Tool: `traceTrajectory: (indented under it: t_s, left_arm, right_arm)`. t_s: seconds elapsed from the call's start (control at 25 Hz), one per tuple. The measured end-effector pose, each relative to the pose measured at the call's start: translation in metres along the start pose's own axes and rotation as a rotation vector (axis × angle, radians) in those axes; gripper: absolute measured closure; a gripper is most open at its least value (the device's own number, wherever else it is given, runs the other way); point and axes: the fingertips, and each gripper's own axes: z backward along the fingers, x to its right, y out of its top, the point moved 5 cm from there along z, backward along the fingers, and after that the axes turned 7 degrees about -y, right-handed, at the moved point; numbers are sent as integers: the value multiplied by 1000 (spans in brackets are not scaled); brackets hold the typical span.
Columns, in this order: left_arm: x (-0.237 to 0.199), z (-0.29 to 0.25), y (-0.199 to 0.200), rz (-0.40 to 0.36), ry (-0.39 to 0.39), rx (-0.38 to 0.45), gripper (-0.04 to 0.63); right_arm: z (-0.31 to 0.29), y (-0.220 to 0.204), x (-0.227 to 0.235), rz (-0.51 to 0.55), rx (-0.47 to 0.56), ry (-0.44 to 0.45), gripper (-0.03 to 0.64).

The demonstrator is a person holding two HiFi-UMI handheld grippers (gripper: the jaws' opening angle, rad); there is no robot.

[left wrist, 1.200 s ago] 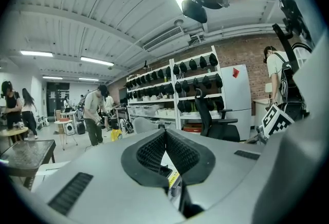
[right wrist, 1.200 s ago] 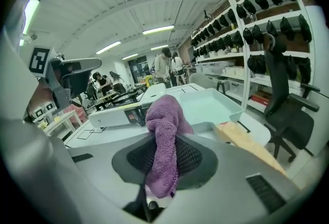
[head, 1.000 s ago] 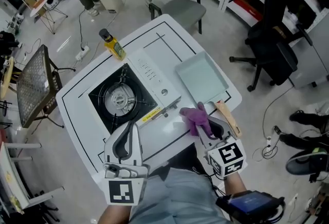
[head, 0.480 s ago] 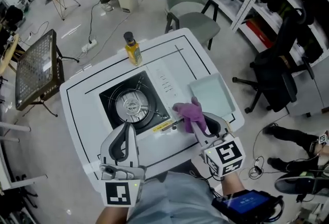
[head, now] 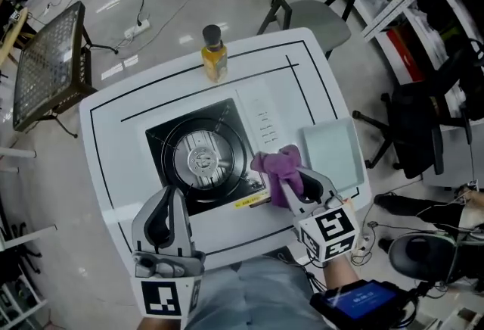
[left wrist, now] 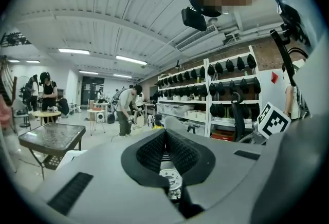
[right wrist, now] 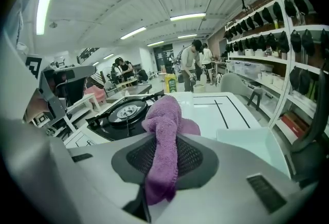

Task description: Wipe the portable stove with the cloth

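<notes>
On the white table (head: 113, 162) the stove (head: 200, 158) takes up the middle, its black top and round burner to the left and a white control strip along its right side. Just beside that strip lies a shallow pale tray (head: 333, 150). A yellow bottle (head: 214, 54) stands upright at the far side of the stove, apart from it.

Our left gripper (head: 168, 196) hangs over the near edge of the table, short of the stove. Its own view shows the jaws together with nothing between them. Our right gripper (head: 291, 185) is clamped on the purple cloth (head: 276, 168), pinching it at a fold. A short tail hangs back behind the pads and the bunched bulk sticks out ahead of the fingertips. That bunch sits over the near right corner of the stove, where black top meets white strip. We cannot tell whether it presses on the surface or floats just above it.

We judge the cloth light, soft and limp, a looped terry that should drag rather than slide on the metal. Our hold at the fold looks sound. The free wad will flatten and trail under pressure, so we would lead with the fingertips low. The stove looks rigid but may shift, and its near rim is where our left gripper could steady it.
</notes>
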Motion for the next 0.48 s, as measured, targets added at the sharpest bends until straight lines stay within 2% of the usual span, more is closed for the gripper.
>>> traceTrajectory:
  t_s: [0.48]
  left_arm:
    - [-39, -24, -21, 55, 91, -71, 577]
  right_arm:
    - [-56, 42, 16, 20, -13, 25, 511]
